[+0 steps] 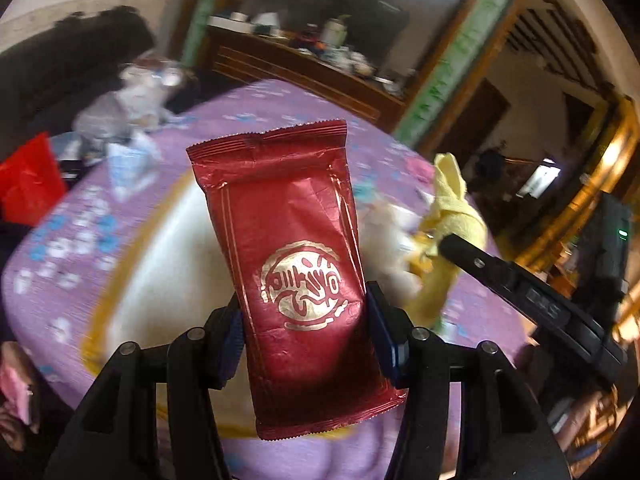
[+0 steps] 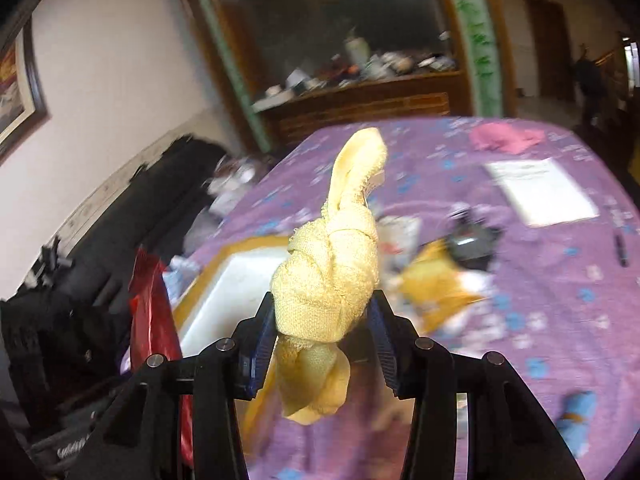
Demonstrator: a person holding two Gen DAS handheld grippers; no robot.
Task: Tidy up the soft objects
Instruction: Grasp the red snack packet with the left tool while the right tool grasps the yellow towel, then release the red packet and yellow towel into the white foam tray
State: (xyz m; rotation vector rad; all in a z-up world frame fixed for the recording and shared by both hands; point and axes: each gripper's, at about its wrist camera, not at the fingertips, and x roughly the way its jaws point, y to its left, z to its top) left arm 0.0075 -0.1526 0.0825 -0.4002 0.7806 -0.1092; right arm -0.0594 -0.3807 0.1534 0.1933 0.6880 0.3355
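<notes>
The knotted yellow cloth [image 2: 334,268] sits clamped between the jaws of the right gripper [image 2: 320,328], raised above the white tray with a yellow rim [image 2: 224,288] on the purple flowered tablecloth [image 2: 540,320]. The left gripper [image 1: 304,328] grips a shiny red foil packet with a gold round emblem [image 1: 288,248] by its sides, also held above that tray. Right of the tray lie a white sheet of paper [image 2: 540,192] and a pink cloth [image 2: 504,138].
</notes>
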